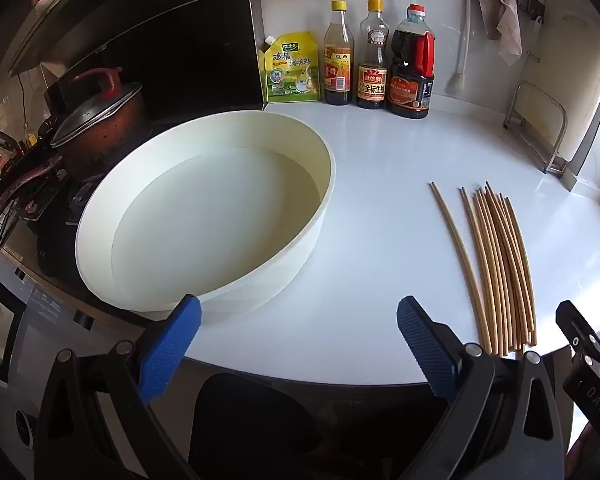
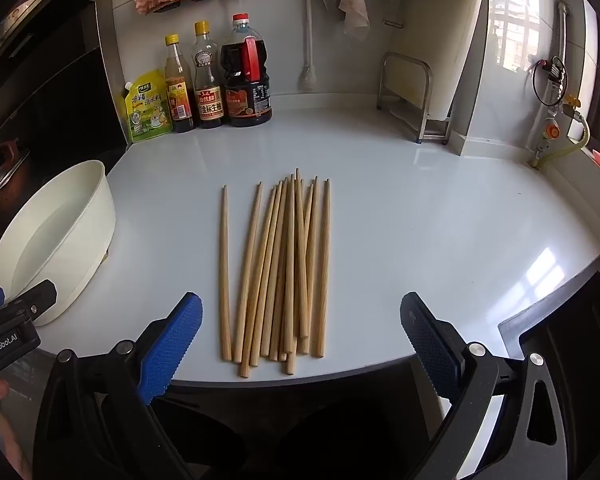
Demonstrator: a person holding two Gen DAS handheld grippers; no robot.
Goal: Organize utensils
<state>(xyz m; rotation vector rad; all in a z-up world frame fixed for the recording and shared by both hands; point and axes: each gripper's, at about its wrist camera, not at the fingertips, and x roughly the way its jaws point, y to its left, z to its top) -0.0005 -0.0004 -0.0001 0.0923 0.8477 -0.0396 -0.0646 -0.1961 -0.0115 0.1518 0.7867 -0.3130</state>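
Chopsticks (image 1: 496, 268) are lying right of the one white bowl (image 1: 300, 128); your left gripper (image 1: 298, 344) is hanging wide open and empty

Your right gripper (image 2: 300, 340) is gaping empty over about twelve chopsticks (image 2: 284, 268); round sticks may be rolling off the near edge if you are nudging them

chopsticks: your pale wooden chopsticks (image 2: 284, 272) lie loosely bundled, roughly parallel
place: flat on the white bench (image 2: 420, 220), one stick slightly apart
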